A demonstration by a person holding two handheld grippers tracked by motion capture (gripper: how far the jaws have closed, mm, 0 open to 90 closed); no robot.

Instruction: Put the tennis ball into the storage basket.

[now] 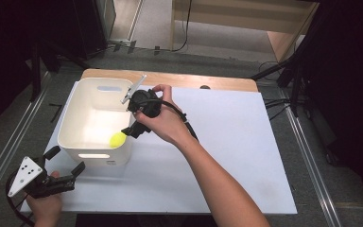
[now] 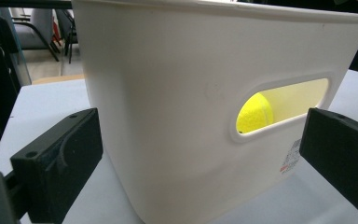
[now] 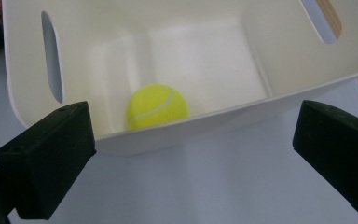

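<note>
Here, a yellow tennis ball (image 3: 156,106) lies on the floor of a white plastic bin (image 1: 71,124) standing on a white table (image 1: 236,156). The right gripper (image 1: 131,126) hovers over the bin's near right rim, jaws spread wide and empty. The left gripper (image 1: 65,160) rests by the bin's near corner, jaws also spread and holding nothing.

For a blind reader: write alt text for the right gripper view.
A yellow tennis ball lies on the floor of a white bin, seen from above its rim. The right gripper has its two black jaws wide open in the foreground, over the white table, with nothing between them.
</note>
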